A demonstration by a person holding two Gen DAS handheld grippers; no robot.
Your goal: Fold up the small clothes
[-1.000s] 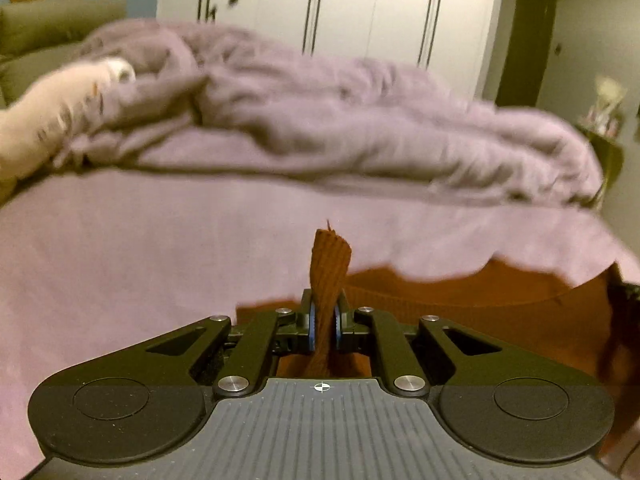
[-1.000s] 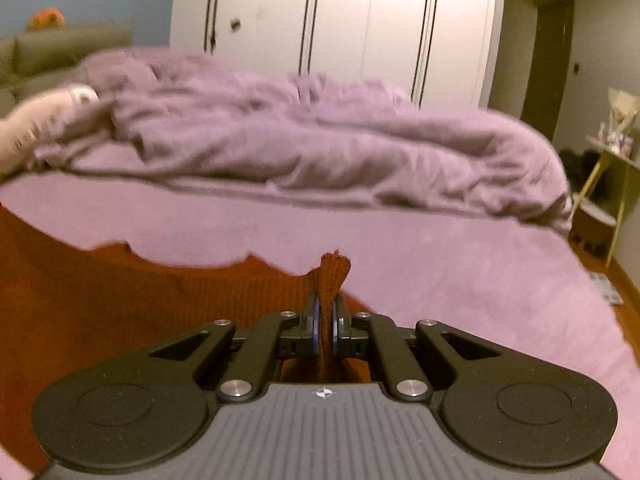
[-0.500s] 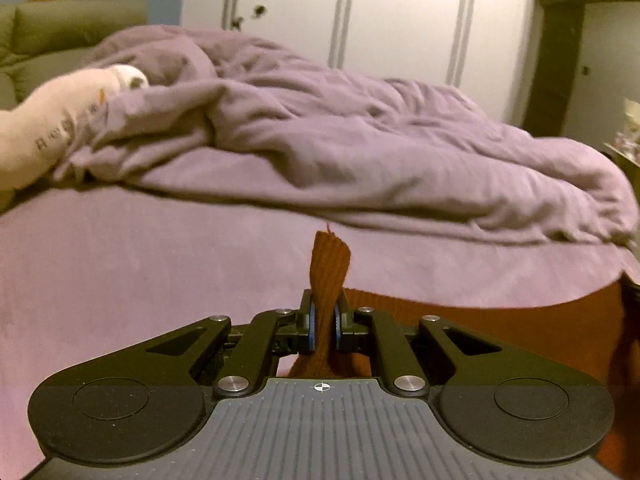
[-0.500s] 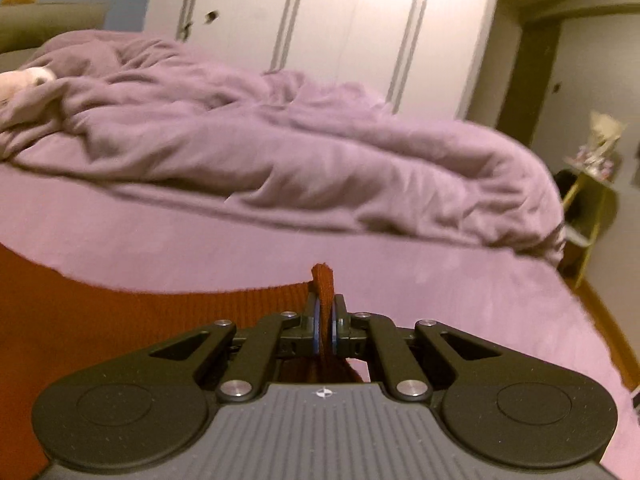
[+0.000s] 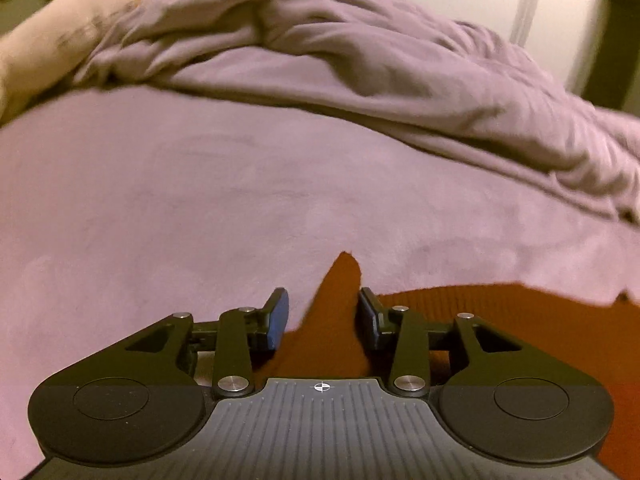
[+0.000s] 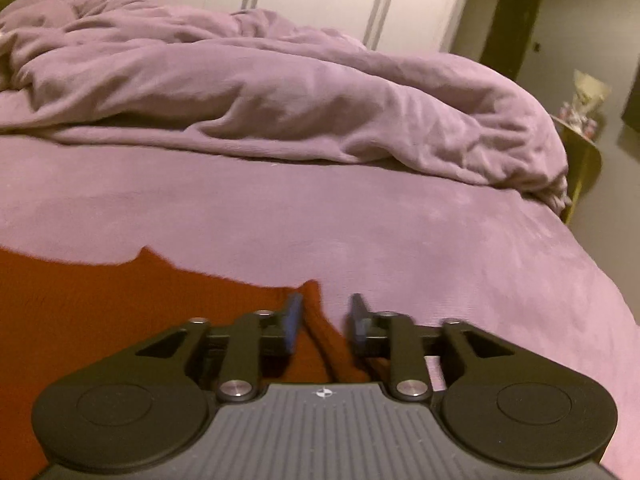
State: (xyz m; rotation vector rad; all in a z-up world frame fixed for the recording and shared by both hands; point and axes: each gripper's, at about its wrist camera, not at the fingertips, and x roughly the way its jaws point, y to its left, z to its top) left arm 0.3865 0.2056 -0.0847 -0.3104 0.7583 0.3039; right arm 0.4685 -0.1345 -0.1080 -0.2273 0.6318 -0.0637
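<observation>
The L gripper [image 5: 322, 316] is opening its jaws, w/ a pointy corner of the rust-red knit cloth [image 5: 460, 308] sticking up btwn them. The pads aren't squeezing it; there's a gap on the left side, and the right pad is sitting right next to the cloth. The R gripper [image 6: 325, 322] is opening too, and another corner of the same cloth [image 6: 100, 312] is lying btwn its blue pads w/o being pinched.

The cloth is lying flat on the near part of the purple bed sheet [image 5: 200, 208]. In the L view it's spreading off to the right; in the R view it's spreading off to the left, so it's stretching across btwn the 2 grippers.

Only the L view is showing a cream, soft, long thing [image 5: 60, 48] at top left, blurry, w/ dark marks on it. Only the R view is showing a small side table [image 6: 580, 152] w/ stuff on top, past the bed's right edge.

The cloth is looking ribbed, w/ thin lines. The sheet is looking fuzzy and smooth. The purple blanket [image 6: 280, 100] is bunching up in big, lumpy folds further back. White cupboard doors [image 6: 320, 0] are standing behind.
</observation>
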